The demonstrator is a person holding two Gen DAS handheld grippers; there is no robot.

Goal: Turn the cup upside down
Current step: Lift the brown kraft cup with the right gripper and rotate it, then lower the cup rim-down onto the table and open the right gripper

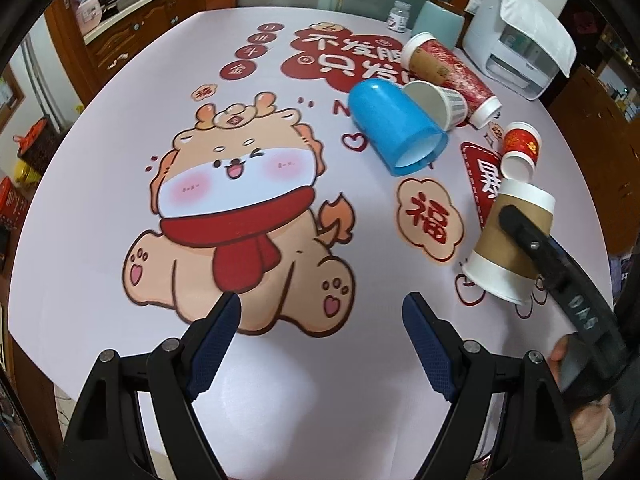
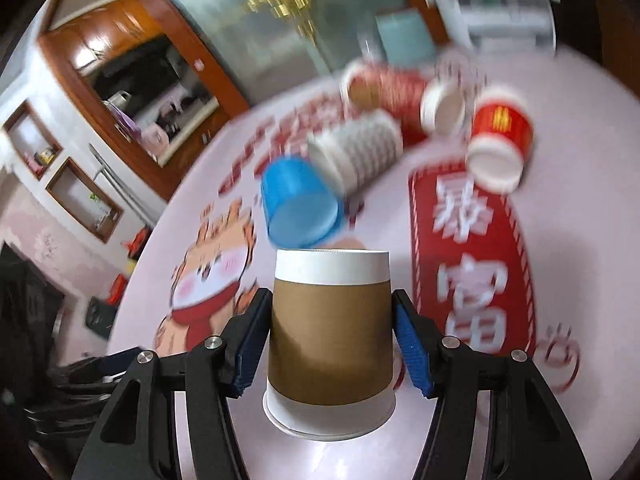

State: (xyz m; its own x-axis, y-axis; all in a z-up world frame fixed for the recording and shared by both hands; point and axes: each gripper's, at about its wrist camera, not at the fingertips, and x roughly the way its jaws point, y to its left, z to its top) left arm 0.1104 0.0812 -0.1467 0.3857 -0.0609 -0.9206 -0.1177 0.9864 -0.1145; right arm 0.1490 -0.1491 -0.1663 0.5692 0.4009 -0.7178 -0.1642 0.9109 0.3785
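Above the printed table [image 2: 400,208], brown-sleeved cup [image 2: 330,344] inverted between right tool [image 2: 330,344] pads.

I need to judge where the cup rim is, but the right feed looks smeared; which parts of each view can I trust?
Right wrist view: the background cups and tablecloth print are motion-blurred, while the brown-sleeved cup between the right tongs stays sharp. Left wrist view: crisp throughout, with fisheye bending at the edges and a soft glare patch on the table near the open left tongs.
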